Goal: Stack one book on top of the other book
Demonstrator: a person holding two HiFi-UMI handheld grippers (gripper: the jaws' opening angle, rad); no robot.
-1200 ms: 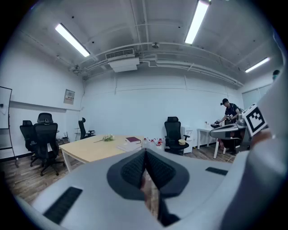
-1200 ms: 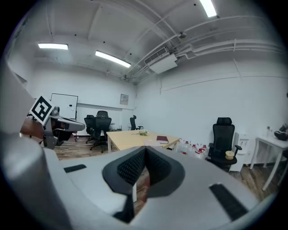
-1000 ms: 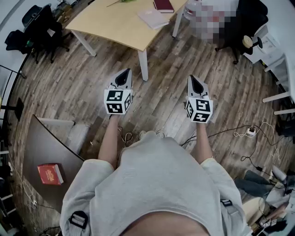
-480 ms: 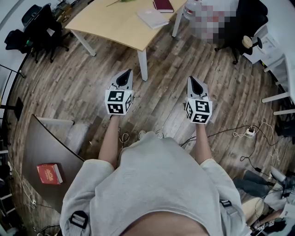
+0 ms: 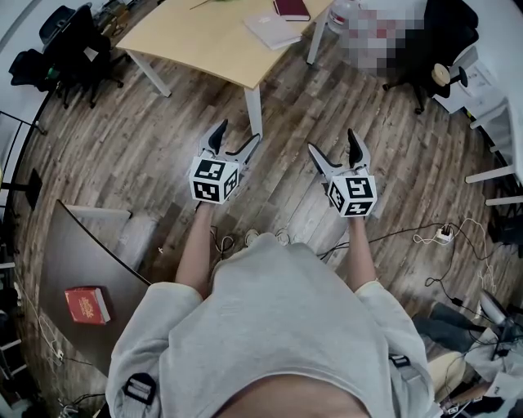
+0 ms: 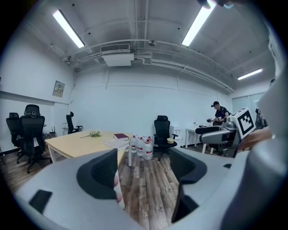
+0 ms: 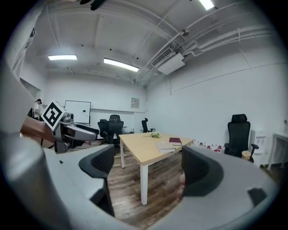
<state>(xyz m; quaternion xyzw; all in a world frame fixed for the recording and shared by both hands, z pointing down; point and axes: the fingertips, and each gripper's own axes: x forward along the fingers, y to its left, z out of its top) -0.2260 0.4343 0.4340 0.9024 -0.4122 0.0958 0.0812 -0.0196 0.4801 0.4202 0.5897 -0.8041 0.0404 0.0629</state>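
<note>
A maroon book (image 5: 290,8) and a pale book (image 5: 272,31) lie side by side on the light wooden table (image 5: 204,41) at the top of the head view. They also show in the left gripper view as the maroon book (image 6: 121,136) and pale book (image 6: 112,143), and in the right gripper view as the maroon book (image 7: 175,141) and pale book (image 7: 165,146). My left gripper (image 5: 235,140) and right gripper (image 5: 333,147) hover over the floor well short of the table. Both have just been opening and stand open, with nothing between their jaws.
A white table leg (image 5: 255,114) stands just ahead of the left gripper. Water bottles (image 6: 140,146) and a black office chair (image 6: 161,130) sit beyond the table. A red book (image 5: 87,304) lies on a dark table at lower left. Cables (image 5: 433,237) trail across the floor at right.
Both grippers' jaws have gone from shut to wide open. The left gripper has shifted slightly; the right has stayed about where it was.
</note>
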